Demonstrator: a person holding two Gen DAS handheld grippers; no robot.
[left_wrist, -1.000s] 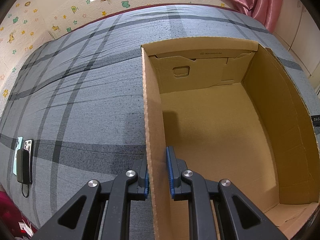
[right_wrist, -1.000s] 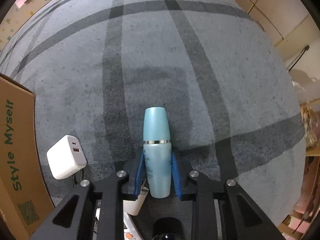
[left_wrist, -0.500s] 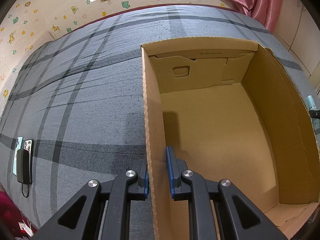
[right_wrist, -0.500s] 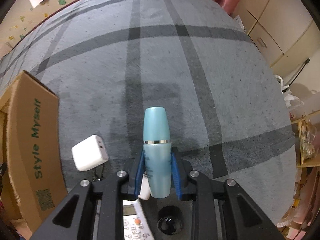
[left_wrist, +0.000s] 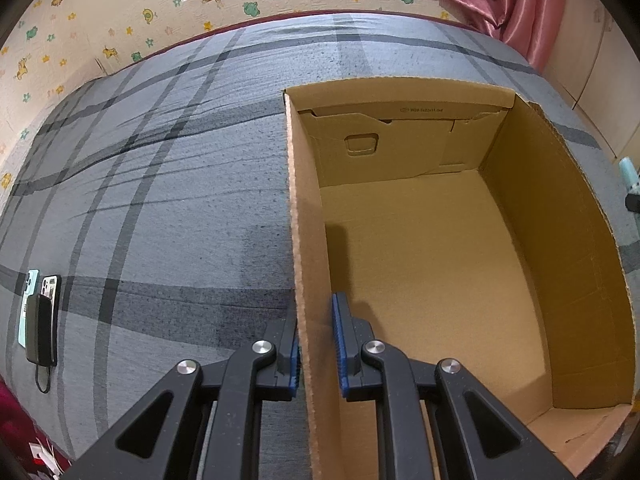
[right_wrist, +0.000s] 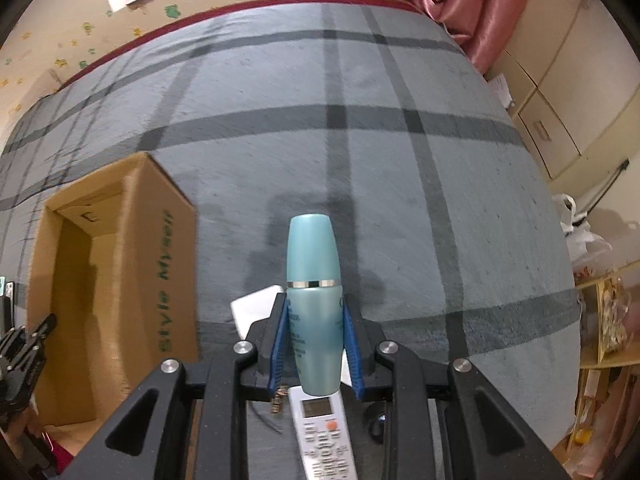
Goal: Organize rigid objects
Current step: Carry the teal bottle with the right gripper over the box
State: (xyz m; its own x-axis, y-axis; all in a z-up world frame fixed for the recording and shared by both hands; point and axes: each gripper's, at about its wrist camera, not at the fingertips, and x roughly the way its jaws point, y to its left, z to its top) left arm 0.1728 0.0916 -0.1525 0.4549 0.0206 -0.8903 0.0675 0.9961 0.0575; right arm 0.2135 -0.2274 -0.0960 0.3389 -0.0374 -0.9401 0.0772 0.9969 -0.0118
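An open, empty cardboard box (left_wrist: 432,240) lies on the grey plaid bed; it also shows in the right wrist view (right_wrist: 108,280) at the left. My left gripper (left_wrist: 316,348) is shut on the box's left wall (left_wrist: 304,264), one finger outside and one inside. My right gripper (right_wrist: 316,344) is shut on a teal bottle (right_wrist: 314,292) with a silver band and holds it above the bed, right of the box. The bottle's tip shows at the right edge of the left wrist view (left_wrist: 628,170).
A white remote control (right_wrist: 324,428), a white charger (right_wrist: 256,308) and a dark round object (right_wrist: 376,424) lie under the right gripper. Two phones and a black power bank (left_wrist: 38,312) lie at the bed's left edge. Pink curtain and cupboards stand on the right.
My right gripper has lifted the teal bottle up and swung toward the box; the remote and more of the box have come into view. The left gripper has held still.
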